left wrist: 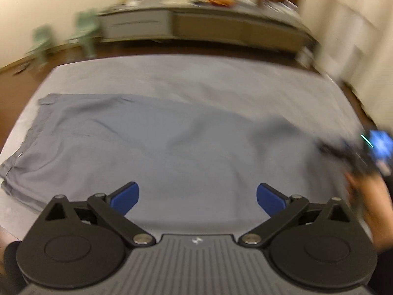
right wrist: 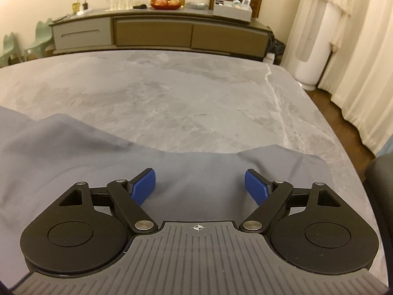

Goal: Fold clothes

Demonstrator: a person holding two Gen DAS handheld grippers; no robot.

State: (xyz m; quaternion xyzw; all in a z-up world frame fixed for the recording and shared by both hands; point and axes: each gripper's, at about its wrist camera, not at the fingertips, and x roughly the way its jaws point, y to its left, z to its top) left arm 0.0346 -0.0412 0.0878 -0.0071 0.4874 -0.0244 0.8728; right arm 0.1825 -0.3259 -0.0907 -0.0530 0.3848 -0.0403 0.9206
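1. A gray garment (left wrist: 147, 142) lies spread across the gray marble-patterned surface (right wrist: 196, 93), covering the near part of it and reaching toward its left end.
2. The cloth is mostly flat with shallow wrinkles; in the left wrist view, its seamed end sits at the far left, where several layers appear stacked at the edge.
3. The left hand-held gripper (left wrist: 197, 196) hovers over the near middle of the garment, its blue fingers (left wrist: 125, 198) spread wide with nothing between them.
4. The right hand-held gripper (right wrist: 200, 186) is also spread wide and empty, above the garment's right portion, where the cloth's far edge rises in soft folds.
5. In the left wrist view, the right hand-held gripper shows blurred at the right edge, held by a hand (left wrist: 368, 196).
6. Beyond the surface stands a long low cabinet (right wrist: 159, 34) against the wall, with a fruit bowl (right wrist: 165, 3) on top.
7. Pale green chairs (right wrist: 41, 34) stand at the left, and light curtains (right wrist: 356, 49) hang at the right.
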